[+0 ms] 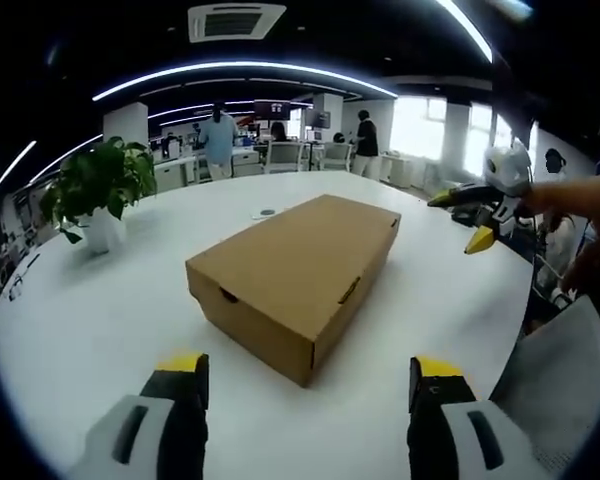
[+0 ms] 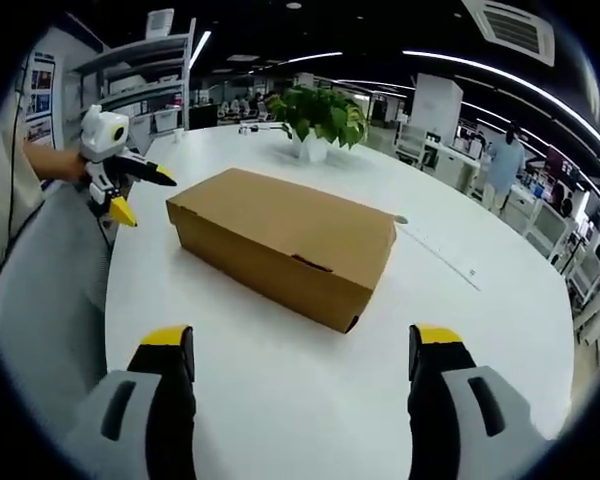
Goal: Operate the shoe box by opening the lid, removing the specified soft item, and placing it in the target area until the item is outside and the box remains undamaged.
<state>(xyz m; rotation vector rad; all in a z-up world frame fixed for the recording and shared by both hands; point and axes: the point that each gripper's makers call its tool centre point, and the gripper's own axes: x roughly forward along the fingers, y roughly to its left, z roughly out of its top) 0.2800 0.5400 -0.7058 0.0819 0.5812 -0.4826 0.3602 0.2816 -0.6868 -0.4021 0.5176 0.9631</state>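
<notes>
A: Step in hand?

B: Judged as approach, ahead of lid opening. Shoe box (image 1: 298,282) closed, lid seated flat, resting on white worktop (image 1: 100,330). Located straight ahead of the left gripper (image 1: 314,385), beyond the jaw tips and clear of them. Same box (image 2: 283,243) ahead of the right gripper (image 2: 304,358), likewise untouched.

A: Jaw state?

B: Both pairs spread wide, nothing held. Yellow tips apart, bare worktop between them.

A: Requirement for next move?

B: Probably: bring one gripper to the lid's front edge near the slot cut-outs in the side wall, lift gently; steady the box base with the other. Light force advised, cardboard creases easily. Soft item not visible, presumably inside. Target area not marked anywhere visible.

A: Brands, labels, writing?

B: None readable. Box plain brown, no print on the visible faces. Small flat object on the worktop beyond the box, too small to identify. Potted plant (image 1: 98,185) to the left of the left jaws, well apart from the box.
</notes>
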